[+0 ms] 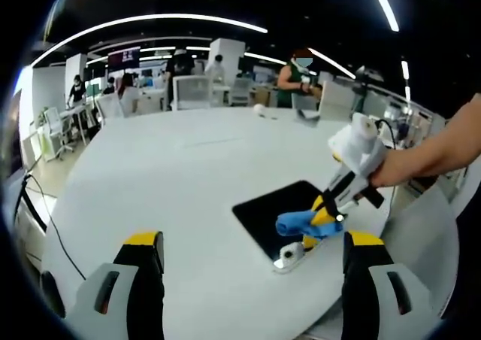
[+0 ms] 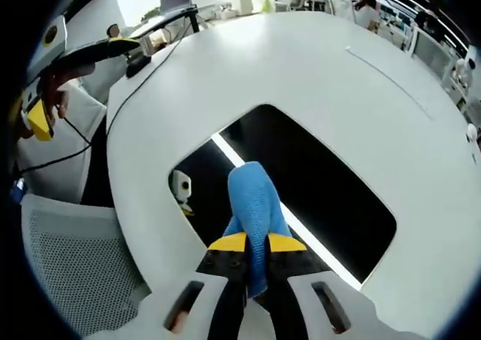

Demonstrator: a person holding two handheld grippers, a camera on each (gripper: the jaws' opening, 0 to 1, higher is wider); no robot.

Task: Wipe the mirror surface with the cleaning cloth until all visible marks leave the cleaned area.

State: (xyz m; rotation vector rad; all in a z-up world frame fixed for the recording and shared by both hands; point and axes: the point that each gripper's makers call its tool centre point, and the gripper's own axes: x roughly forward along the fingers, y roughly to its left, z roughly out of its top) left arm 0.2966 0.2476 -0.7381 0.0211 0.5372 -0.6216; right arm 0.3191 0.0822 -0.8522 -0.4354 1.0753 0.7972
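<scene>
White surface [image 1: 173, 174] carries mirror [image 2: 316, 182] near its edge, lying flat, reflecting ceiling light strip. Our right claw [image 2: 256, 242] pinches blue cloth [image 2: 254, 197], cloth resting on mirror near its near edge. Left claw [image 1: 252, 253] spread, holding nothing, well apart from mirror. We judge: keep cloth flat, press evenly, sweep overlapping strokes across glass, avoid small stand [image 2: 181, 189].

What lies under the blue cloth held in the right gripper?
Under the cloth lies the dark mirror, flat on the white table. The patch of glass beneath the cloth is covered, so any marks there cannot be seen.
</scene>
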